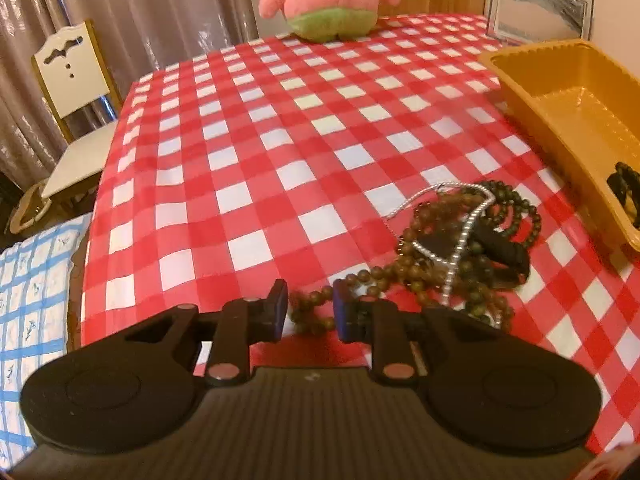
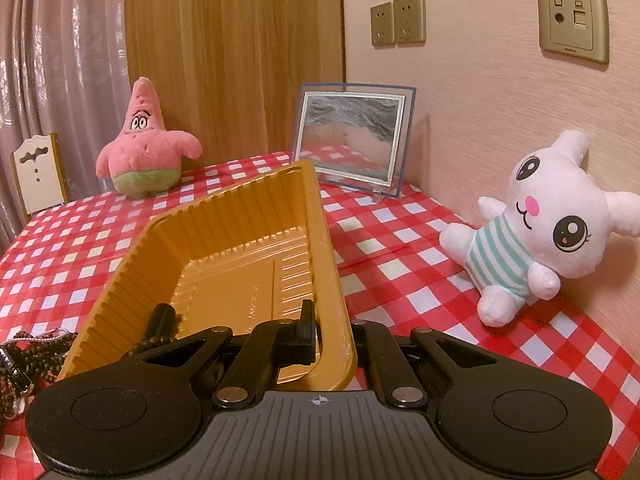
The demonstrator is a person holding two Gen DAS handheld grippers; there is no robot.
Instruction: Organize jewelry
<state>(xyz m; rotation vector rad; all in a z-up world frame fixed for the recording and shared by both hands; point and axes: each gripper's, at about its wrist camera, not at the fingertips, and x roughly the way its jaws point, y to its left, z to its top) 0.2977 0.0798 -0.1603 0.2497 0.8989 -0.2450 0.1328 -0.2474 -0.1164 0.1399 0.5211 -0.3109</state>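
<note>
Jewelry pile [image 1: 460,240]: a tangle of brown wooden-bead strands, darker green-black bead strands, a silver chain looped across the top and a black band; it lies on the red-and-white checked tablecloth [image 1: 280,140], just beside the near corner of the gold tray [image 1: 560,80].
Loose strand: one run of brown beads [image 1: 312,312] trails out of the pile and passes between the fingertips of the left gripper [image 1: 310,312].
Left gripper: jaws spread, a blue pad either side of the bead strand; whether a pad touches the beads cannot be told, as the strand is blurred.
Right gripper [image 2: 332,334]: pinching the near right wall of the gold tray, one finger [image 2: 304,332] inside, the other outside and mostly hidden behind the rim.
Tray contents: a dark beaded piece with a black cylindrical end [image 2: 160,328] lies at the near left corner of the ribbed tray floor; the rest of the floor shows bare.
Left view only: full spread of the pile, a white chair [image 1: 68,80] at the far table edge, a blue-checked cloth [image 1: 36,300] below the table.
Right view only: tray interior, a white bunny plush [image 2: 540,232] against the wall, a framed sand picture [image 2: 352,140], wall sockets [image 2: 400,20].
Both views: a pink starfish plush [image 2: 144,148] at the far table edge.
</note>
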